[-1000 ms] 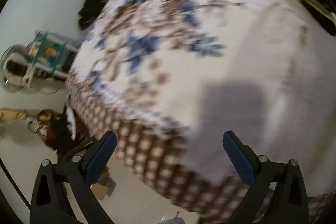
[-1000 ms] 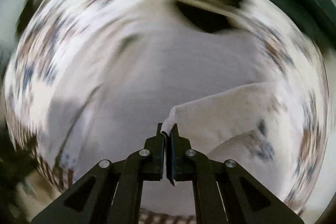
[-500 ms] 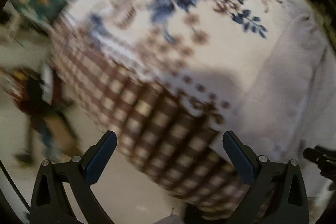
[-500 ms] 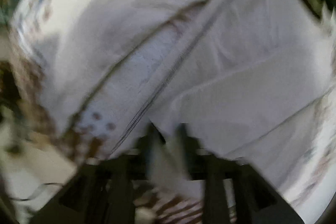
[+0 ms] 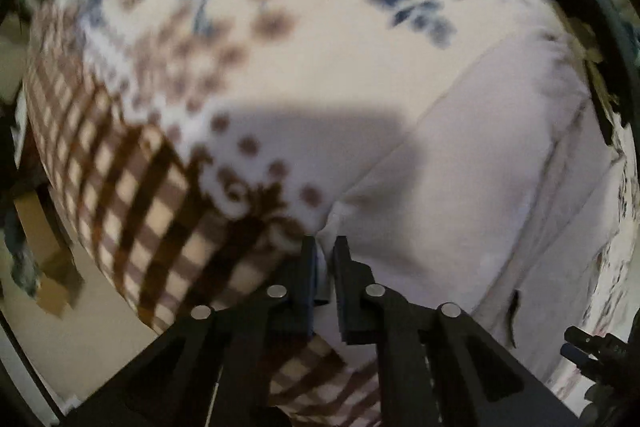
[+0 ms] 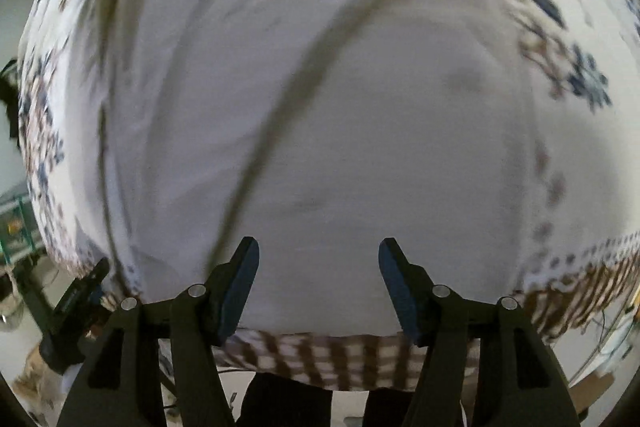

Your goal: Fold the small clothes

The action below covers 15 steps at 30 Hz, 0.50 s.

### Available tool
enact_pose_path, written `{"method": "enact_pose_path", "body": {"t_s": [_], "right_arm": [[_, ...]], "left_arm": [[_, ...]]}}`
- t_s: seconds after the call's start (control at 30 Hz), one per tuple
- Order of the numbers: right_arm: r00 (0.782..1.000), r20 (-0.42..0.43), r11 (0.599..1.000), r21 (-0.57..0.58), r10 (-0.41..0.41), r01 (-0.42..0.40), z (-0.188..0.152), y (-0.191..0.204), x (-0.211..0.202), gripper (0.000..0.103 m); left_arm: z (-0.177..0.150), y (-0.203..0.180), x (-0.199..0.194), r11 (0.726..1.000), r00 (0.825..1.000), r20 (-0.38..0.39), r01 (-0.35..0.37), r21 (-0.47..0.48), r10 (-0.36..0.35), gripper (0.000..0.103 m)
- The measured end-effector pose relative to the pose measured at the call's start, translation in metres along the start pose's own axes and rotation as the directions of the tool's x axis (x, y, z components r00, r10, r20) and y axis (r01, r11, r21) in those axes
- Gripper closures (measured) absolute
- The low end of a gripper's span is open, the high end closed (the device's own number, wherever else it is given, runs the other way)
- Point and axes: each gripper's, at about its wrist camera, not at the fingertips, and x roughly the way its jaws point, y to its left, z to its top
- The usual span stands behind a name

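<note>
A white garment (image 5: 460,187) lies spread on a bed covered by a floral and brown-checked blanket (image 5: 240,47). My left gripper (image 5: 325,247) is shut on the garment's near left corner at the bed's front edge. In the right wrist view the garment (image 6: 320,87) fills most of the frame, with a dark seam or fold line (image 6: 280,107) running diagonally across it. My right gripper (image 6: 319,251) is open and empty just above the garment's near edge. The right gripper's body also shows at the lower right of the left wrist view (image 5: 600,351).
The bed's front edge with its checked border (image 6: 340,351) drops to a pale floor (image 5: 80,347). Cardboard pieces (image 5: 40,247) lie on the floor at the left. The left gripper's body (image 6: 72,307) shows at the lower left of the right wrist view. Clutter (image 6: 16,223) sits beyond the bed's left side.
My left gripper went from open to shut on the garment's corner. My right gripper went from shut on a fold of the garment to open, and the fabric now lies flat.
</note>
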Motion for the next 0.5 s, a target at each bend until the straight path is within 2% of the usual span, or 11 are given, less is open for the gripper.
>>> {"method": "enact_pose_path", "body": {"t_s": [0.13, 0.23, 0.27, 0.33, 0.37, 0.47, 0.5], "right_arm": [[1.0, 0.012, 0.998, 0.056, -0.019, 0.019, -0.004, -0.04, -0.005, 0.039], [1.0, 0.021, 0.993, 0.116, 0.013, -0.015, -0.007, -0.071, -0.01, 0.039], [0.999, 0.026, 0.99, 0.139, 0.028, -0.031, -0.009, -0.082, -0.012, 0.039], [0.998, 0.036, 0.984, 0.17, 0.048, -0.053, -0.013, -0.102, -0.018, 0.039], [0.998, 0.043, 0.981, 0.186, 0.054, -0.061, -0.015, -0.114, -0.022, 0.039], [0.996, 0.064, 0.972, 0.226, 0.056, -0.07, -0.021, -0.149, -0.033, 0.039], [0.996, 0.07, 0.968, 0.241, 0.051, -0.067, -0.016, -0.159, -0.037, 0.039]], "left_arm": [[-0.002, -0.039, -0.034, 0.989, 0.995, 0.093, -0.034, 0.147, 0.021, 0.098], [-0.014, -0.087, -0.07, 0.948, 0.985, 0.174, -0.059, 0.313, 0.004, 0.098], [-0.022, -0.112, -0.083, 0.921, 0.979, 0.203, -0.067, 0.384, -0.013, 0.098], [-0.042, -0.157, -0.105, 0.85, 0.973, 0.212, -0.038, 0.526, -0.088, 0.098], [-0.058, -0.185, -0.113, 0.795, 0.971, 0.205, -0.028, 0.606, -0.122, 0.098], [-0.105, -0.254, -0.116, 0.657, 0.968, 0.13, 0.045, 0.752, -0.216, 0.098], [-0.117, -0.271, -0.113, 0.624, 0.968, 0.095, 0.074, 0.778, -0.233, 0.098]]}}
